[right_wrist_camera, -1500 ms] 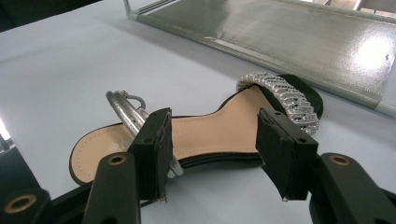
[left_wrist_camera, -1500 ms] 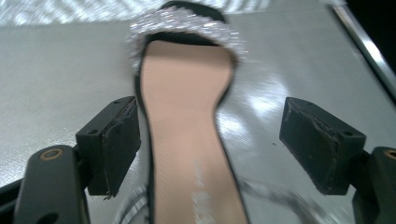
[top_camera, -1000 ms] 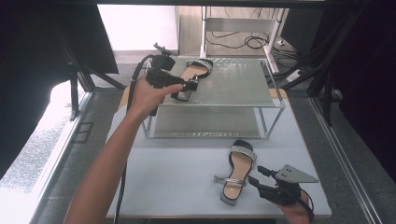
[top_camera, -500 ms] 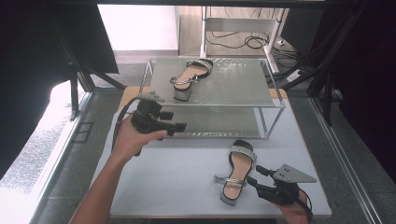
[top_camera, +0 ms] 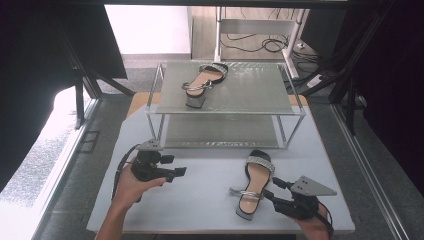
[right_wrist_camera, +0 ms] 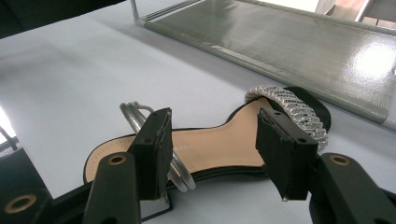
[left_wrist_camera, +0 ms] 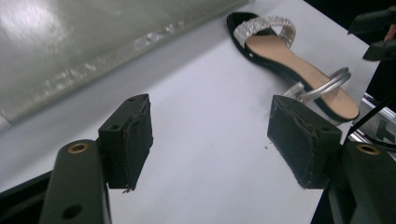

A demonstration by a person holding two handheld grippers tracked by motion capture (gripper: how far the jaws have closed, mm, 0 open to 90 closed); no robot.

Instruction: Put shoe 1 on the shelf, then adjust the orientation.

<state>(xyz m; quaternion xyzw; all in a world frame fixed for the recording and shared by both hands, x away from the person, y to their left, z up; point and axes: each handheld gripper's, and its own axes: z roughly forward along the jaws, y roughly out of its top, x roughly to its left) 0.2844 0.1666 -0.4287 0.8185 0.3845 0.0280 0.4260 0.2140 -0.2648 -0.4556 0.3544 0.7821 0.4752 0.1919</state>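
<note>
A black sandal with a glittery toe strap and silver ankle loop (top_camera: 257,172) lies on the white table top at front right. My right gripper (top_camera: 272,190) reaches over its heel end from the right. In the right gripper view the gripper (right_wrist_camera: 212,149) stands open, and the sandal (right_wrist_camera: 210,140) lies crosswise just beyond the pads (right_wrist_camera: 154,149), which do not press it. A matching sandal (top_camera: 205,80) rests on the top shelf of the rack (top_camera: 240,92). My left gripper (top_camera: 175,166) hovers low at front left, open and empty (left_wrist_camera: 210,135), pointing toward the table sandal (left_wrist_camera: 299,74).
The two-tier metal rack stands at the back of the table, with its lower shelf (top_camera: 220,132) close to the table top. The table's front edge (top_camera: 215,231) runs just beyond both hands. Cables (top_camera: 260,45) lie on the floor behind the rack.
My left hand has come down from the sandal on the top shelf to the front left of the table, leaving that sandal on the shelf. The right gripper has stayed put.
</note>
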